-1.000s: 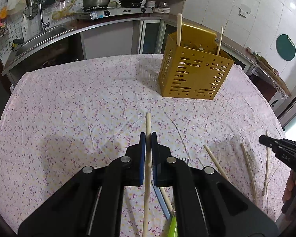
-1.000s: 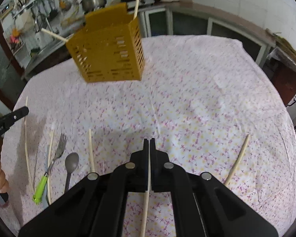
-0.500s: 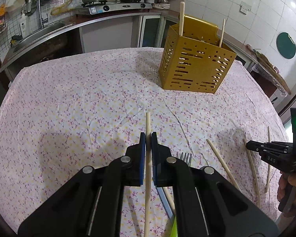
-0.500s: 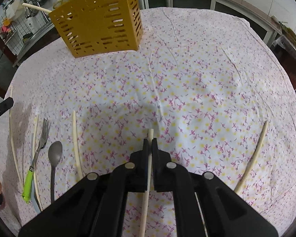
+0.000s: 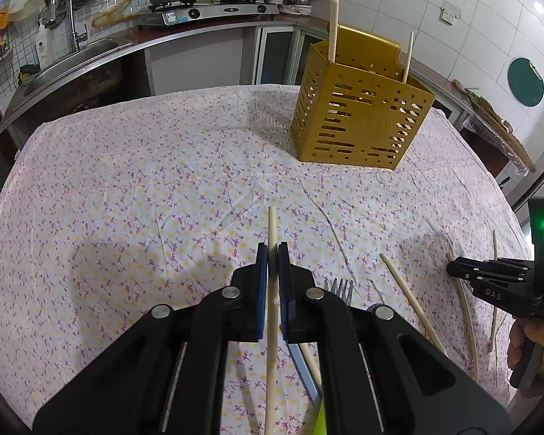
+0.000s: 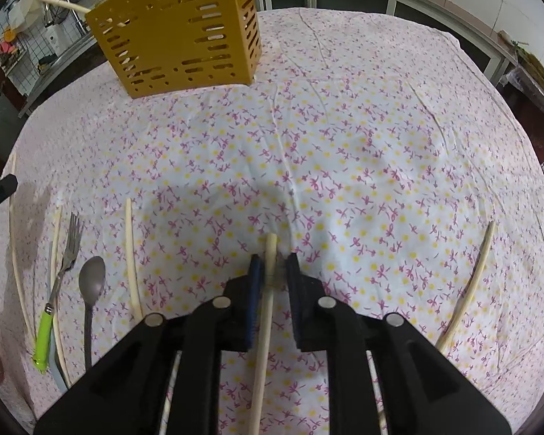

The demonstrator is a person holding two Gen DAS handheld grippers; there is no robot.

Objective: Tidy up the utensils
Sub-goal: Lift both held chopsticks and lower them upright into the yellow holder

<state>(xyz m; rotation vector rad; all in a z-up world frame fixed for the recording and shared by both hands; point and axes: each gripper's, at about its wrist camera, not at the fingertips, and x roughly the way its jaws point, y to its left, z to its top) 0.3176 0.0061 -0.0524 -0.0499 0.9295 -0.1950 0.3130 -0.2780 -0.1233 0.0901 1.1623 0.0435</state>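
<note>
A yellow slotted utensil holder stands on the floral tablecloth with two chopsticks upright in it; it also shows in the right wrist view. My left gripper is shut on a wooden chopstick that sticks out forward. My right gripper is low over the cloth with its jaws slightly apart around a chopstick. A fork with a green handle, a grey spoon and several loose chopsticks lie at the left in the right wrist view.
One more chopstick lies near the table's right edge. The right gripper's black body shows at the right of the left wrist view. A kitchen counter with sink and stove runs behind the table.
My right gripper has dropped toward the cloth and its jaws have parted from tight on the chopstick. My left gripper has moved slightly closer to the holder, still gripping its chopstick.
</note>
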